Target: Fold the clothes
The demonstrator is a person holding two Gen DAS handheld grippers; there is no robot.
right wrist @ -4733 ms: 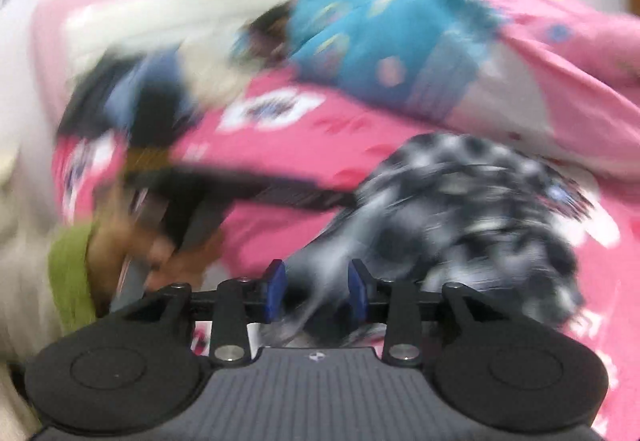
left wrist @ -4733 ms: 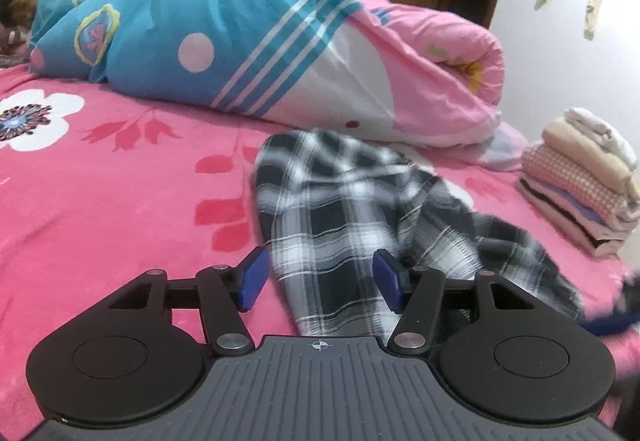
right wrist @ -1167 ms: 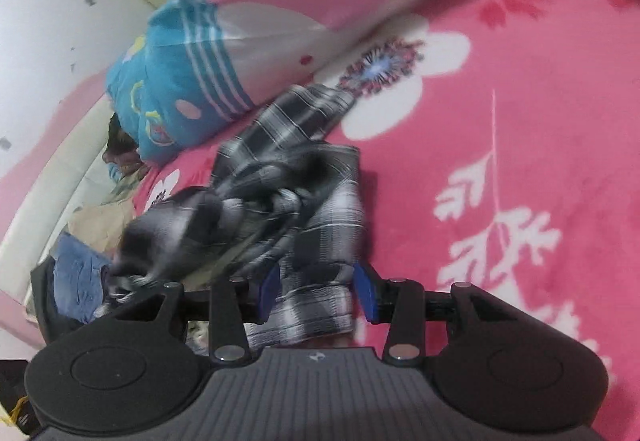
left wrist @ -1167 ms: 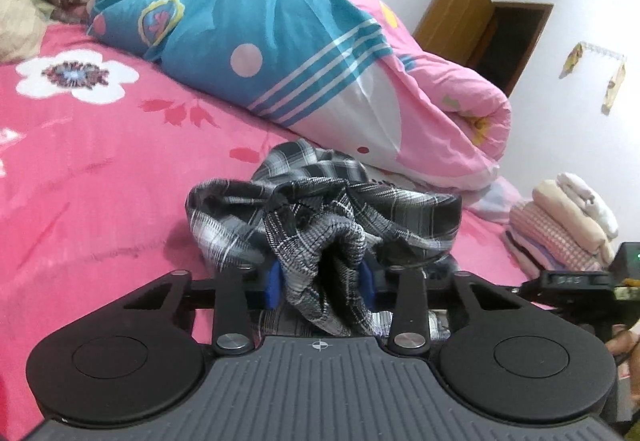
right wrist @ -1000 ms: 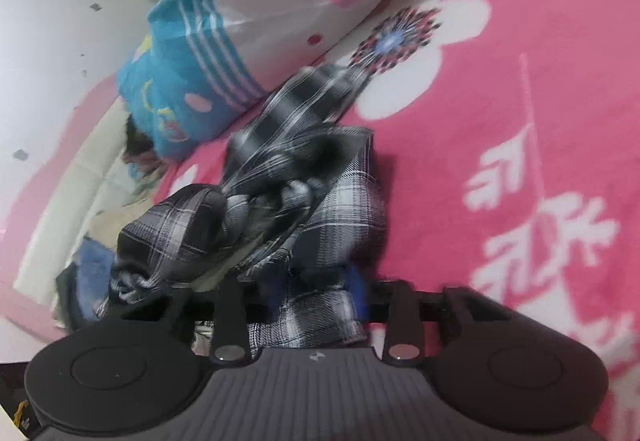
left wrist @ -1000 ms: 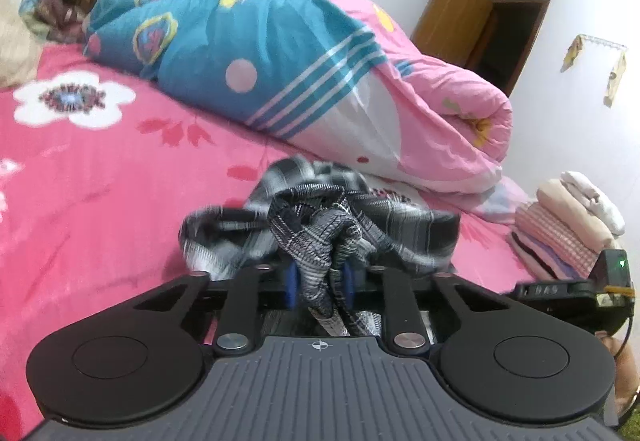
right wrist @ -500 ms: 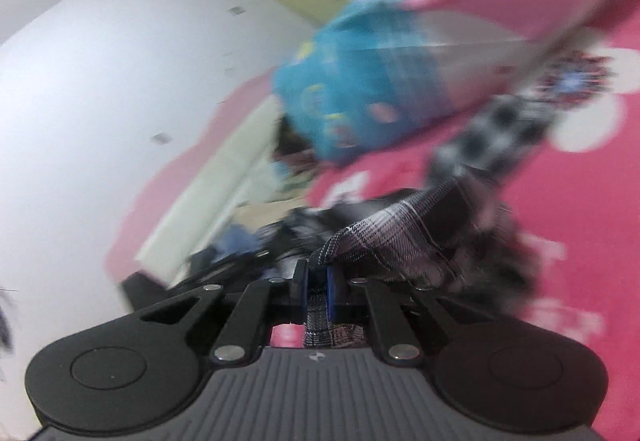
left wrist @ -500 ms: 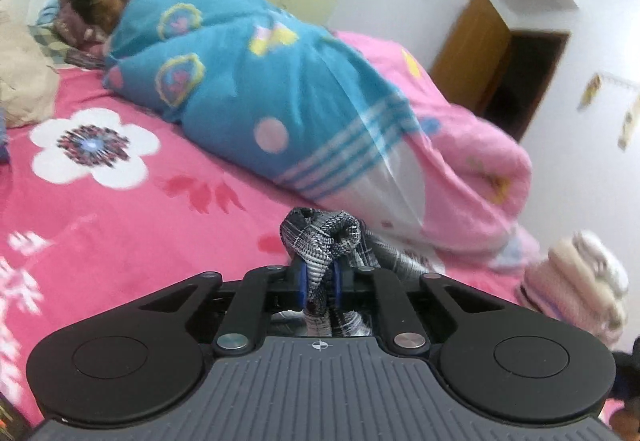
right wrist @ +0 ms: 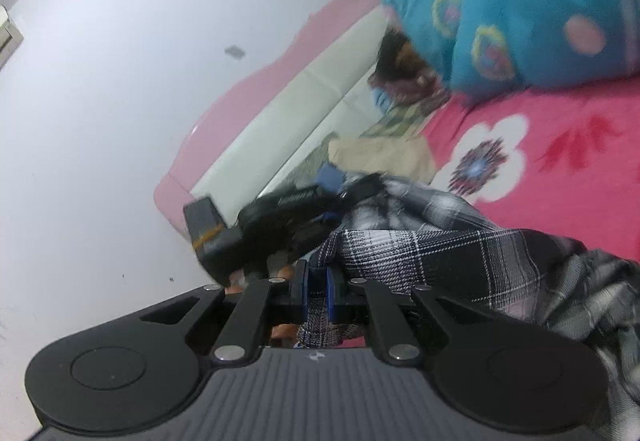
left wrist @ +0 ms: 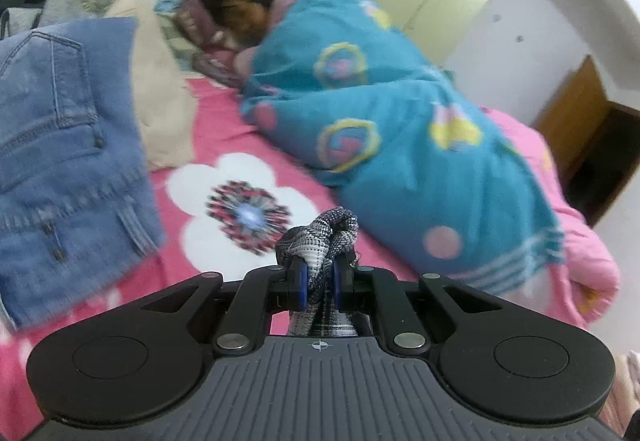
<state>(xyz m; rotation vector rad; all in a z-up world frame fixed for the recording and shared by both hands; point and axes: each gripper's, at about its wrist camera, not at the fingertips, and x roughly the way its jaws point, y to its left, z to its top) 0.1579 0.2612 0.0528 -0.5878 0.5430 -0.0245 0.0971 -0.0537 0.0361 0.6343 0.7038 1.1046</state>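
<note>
The left gripper is nearly closed, its blue-padded fingers pinching a bunched fold of the plaid shirt; a knot of the grey-and-white cloth sticks up above the fingertips and more of it hangs below, between the finger arms. The right gripper is likewise pressed almost together on another edge of the same plaid shirt, which stretches from its fingers up and to the right, off the bed, with the far part blurred at the right edge. In the right wrist view the left gripper shows as a dark blurred body just behind the shirt, so the one garment spans between the two grippers above the pink flowered sheet.

On the bed lies one pair of blue jeans at the left, with a beige cloth beside it. One white flower print sits on the sheet ahead of the left gripper. A person lies at the head of the bed under one blue and pink quilt. A brown door stands in the far corner.
</note>
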